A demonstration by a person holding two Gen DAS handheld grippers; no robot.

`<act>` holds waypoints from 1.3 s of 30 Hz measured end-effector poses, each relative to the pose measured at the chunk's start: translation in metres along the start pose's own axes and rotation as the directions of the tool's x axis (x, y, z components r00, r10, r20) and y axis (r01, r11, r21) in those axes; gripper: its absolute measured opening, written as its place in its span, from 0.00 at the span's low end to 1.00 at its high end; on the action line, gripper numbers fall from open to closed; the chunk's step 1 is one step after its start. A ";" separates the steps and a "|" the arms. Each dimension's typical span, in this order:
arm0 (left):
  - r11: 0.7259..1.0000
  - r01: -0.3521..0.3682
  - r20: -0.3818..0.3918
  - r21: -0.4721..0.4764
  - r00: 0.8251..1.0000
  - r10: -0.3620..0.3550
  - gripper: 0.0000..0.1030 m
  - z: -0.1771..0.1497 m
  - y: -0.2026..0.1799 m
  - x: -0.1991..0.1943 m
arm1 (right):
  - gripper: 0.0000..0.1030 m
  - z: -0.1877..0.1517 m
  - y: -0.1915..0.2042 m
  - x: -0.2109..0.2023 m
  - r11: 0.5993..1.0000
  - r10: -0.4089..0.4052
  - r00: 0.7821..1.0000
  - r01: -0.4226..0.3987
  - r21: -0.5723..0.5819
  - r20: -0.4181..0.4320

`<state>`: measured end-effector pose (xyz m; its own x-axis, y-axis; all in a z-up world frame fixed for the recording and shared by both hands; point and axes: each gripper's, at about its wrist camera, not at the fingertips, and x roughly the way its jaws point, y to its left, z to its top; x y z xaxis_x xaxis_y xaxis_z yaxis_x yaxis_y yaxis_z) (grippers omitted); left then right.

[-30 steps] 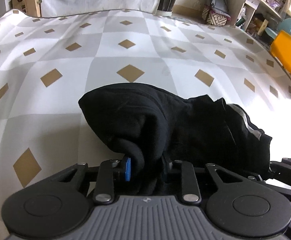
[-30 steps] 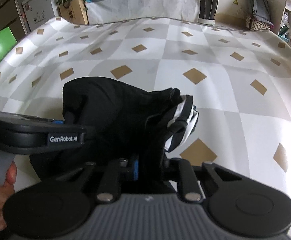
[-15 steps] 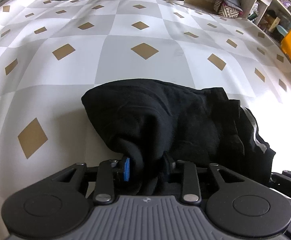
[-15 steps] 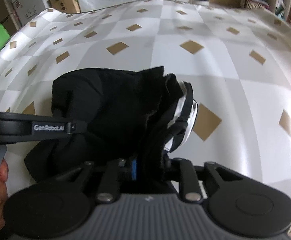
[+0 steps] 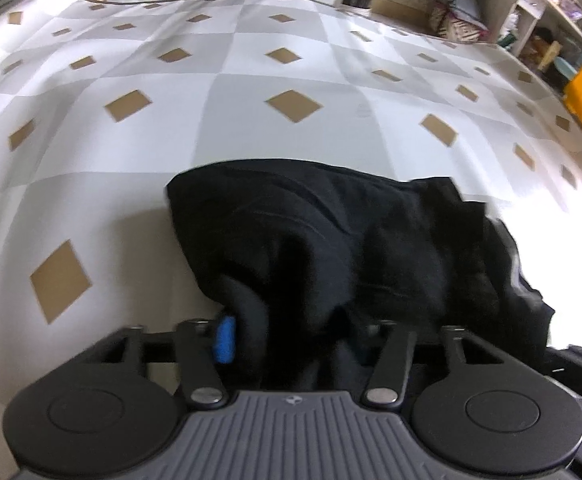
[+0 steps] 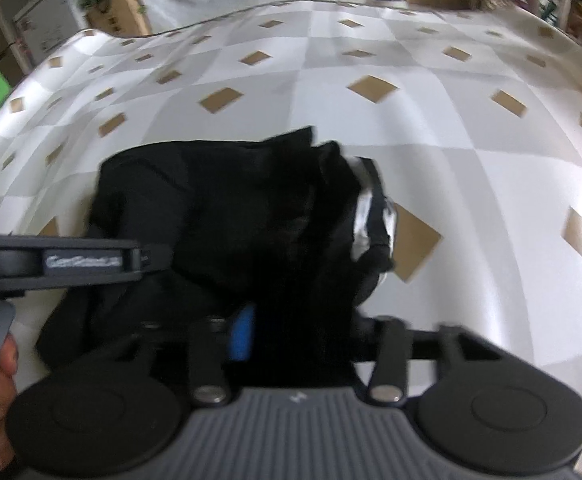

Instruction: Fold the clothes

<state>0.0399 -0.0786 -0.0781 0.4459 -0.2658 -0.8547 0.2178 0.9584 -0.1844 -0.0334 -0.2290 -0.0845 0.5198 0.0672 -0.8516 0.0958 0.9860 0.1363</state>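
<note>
Black garment (image 5: 355,248): bunched in a heap on checkered surface (image 5: 251,80), at 6 o'clock in both wrist views. Left gripper (image 5: 295,332): pinching a thick fold at garment's near edge, jaws lately widening. Right gripper (image 6: 303,332): pinching cloth beside white-striped hem at 3 o'clock, jaws lately narrowing.

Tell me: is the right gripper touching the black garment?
Touching. The right wrist view shows the black garment bunched between the right gripper fingers, pressed against the blue pad.
</note>
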 end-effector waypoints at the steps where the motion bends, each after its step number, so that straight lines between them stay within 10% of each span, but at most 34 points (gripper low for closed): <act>1: 1.000 0.010 -0.004 -0.004 1.000 -0.010 0.33 0.001 -0.001 0.000 | 0.18 0.000 0.002 -0.001 1.000 -0.004 1.000 0.004 -0.008 0.003; 39: 0.990 -0.046 0.357 0.130 0.934 -0.004 0.24 -0.008 -0.041 -0.181 | 0.15 -0.005 0.030 -0.183 0.998 0.000 0.922 0.028 -0.064 0.388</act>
<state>-0.0561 -0.0686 0.0804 0.7259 -0.2890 -0.6241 0.3081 0.9479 -0.0807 -0.1296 -0.2113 0.0730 0.8081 0.0025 -0.5890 0.0551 0.9953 0.0799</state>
